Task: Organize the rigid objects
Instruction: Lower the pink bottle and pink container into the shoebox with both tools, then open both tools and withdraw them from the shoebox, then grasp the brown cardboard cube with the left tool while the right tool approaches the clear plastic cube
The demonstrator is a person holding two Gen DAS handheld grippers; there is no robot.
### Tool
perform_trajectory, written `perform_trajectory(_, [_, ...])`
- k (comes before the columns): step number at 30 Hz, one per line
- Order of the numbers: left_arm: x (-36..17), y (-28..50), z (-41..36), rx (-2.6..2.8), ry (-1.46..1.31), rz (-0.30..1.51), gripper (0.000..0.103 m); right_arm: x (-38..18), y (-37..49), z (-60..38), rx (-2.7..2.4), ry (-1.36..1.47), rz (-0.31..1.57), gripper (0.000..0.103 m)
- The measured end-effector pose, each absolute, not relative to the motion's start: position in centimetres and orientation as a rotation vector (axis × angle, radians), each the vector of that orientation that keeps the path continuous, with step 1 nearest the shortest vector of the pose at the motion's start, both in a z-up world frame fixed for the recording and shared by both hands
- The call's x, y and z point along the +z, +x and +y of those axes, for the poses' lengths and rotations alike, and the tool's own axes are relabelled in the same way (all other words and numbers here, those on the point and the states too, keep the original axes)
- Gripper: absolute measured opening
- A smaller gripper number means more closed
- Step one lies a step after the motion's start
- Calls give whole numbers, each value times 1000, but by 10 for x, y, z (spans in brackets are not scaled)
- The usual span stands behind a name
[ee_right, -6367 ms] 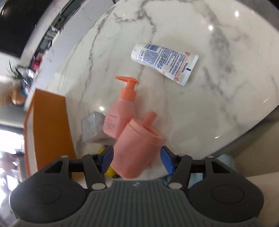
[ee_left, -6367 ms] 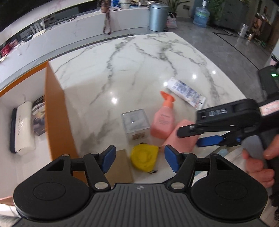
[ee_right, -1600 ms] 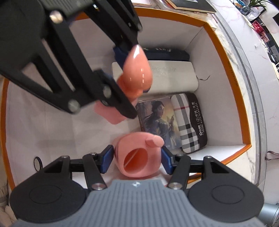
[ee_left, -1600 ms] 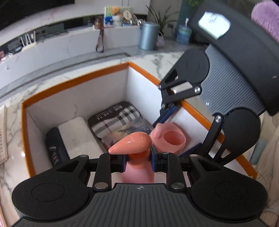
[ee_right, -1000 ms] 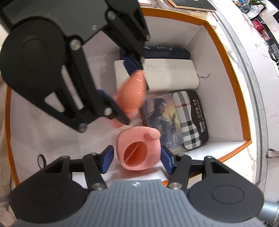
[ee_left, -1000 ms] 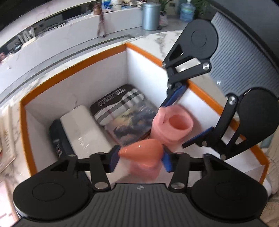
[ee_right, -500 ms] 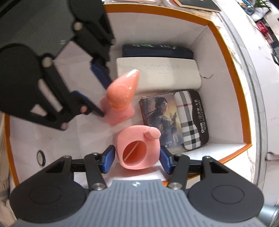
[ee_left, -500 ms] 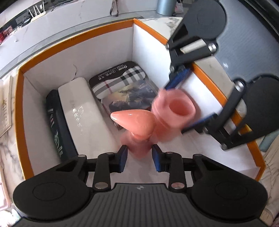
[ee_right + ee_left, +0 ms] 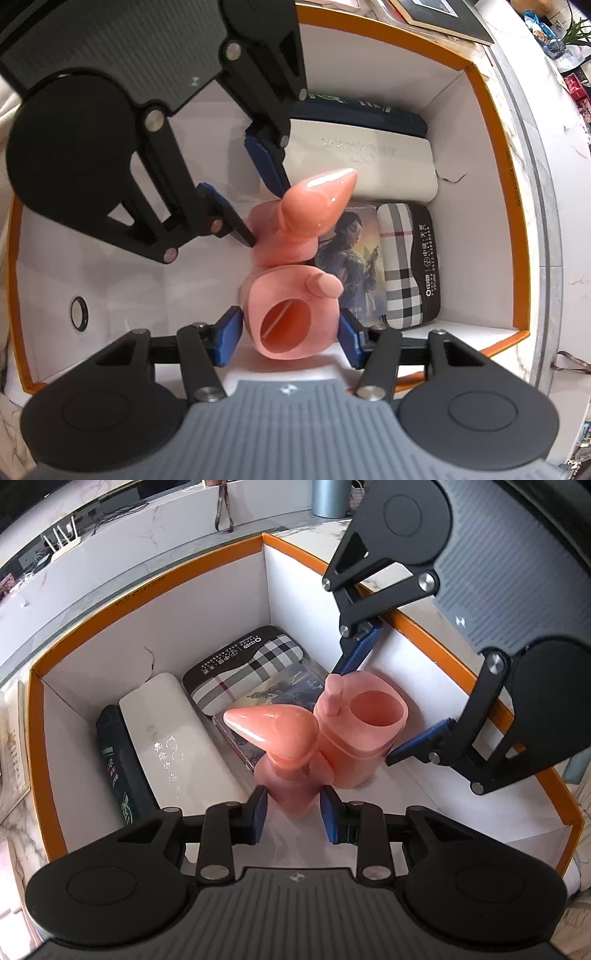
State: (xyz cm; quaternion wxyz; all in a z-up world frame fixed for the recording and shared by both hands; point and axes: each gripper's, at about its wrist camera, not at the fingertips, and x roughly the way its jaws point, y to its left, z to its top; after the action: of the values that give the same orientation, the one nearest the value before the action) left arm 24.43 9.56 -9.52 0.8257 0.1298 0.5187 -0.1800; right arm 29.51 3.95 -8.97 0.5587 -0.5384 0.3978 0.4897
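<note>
A pink pump bottle (image 9: 291,782) stands upright in the white box with the orange rim (image 9: 184,620), touching a pink cup (image 9: 362,746) beside it. My left gripper (image 9: 293,805) points down at the bottle, and its blue pads press low on the two sides of the body. In the right wrist view the left gripper (image 9: 269,218) reaches the bottle (image 9: 284,236) at its shoulder. My right gripper (image 9: 291,332) is shut on the cup (image 9: 291,314), whose mouth faces the camera. The cup's base seems to rest on the box floor.
At the far side of the box (image 9: 461,129) lie a dark pack (image 9: 114,760), a white case (image 9: 166,738), a plaid case (image 9: 243,668) and a picture card box (image 9: 280,698). A small black ring (image 9: 79,312) lies on the floor. A marble counter surrounds the box.
My left jaws opened wide off the bottle, then closed narrow around its body. The bottle now stands against the cup. The right gripper kept hold of the cup.
</note>
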Motion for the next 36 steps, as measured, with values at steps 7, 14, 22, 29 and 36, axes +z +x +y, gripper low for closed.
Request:
perform_trajectory(7, [-83, 234, 98, -364, 251, 1104, 42, -77, 286, 35, 1123, -1219, 921, 76])
perform_trajectory(14, [-32, 196, 90, -381, 221, 982, 42, -33, 273, 7, 1082, -1033, 864, 77])
perform_trajectory(22, [16, 150, 42, -517, 255, 821, 42, 10, 239, -71, 878, -696, 807, 76])
perform_trajectory(29, [5, 134, -24, -478, 221, 909, 52, -7, 194, -162, 593, -345, 859, 70])
perform_trajectory(36, [-37, 132, -70, -352, 183, 994, 71, -41, 159, -225, 345, -37, 885, 66])
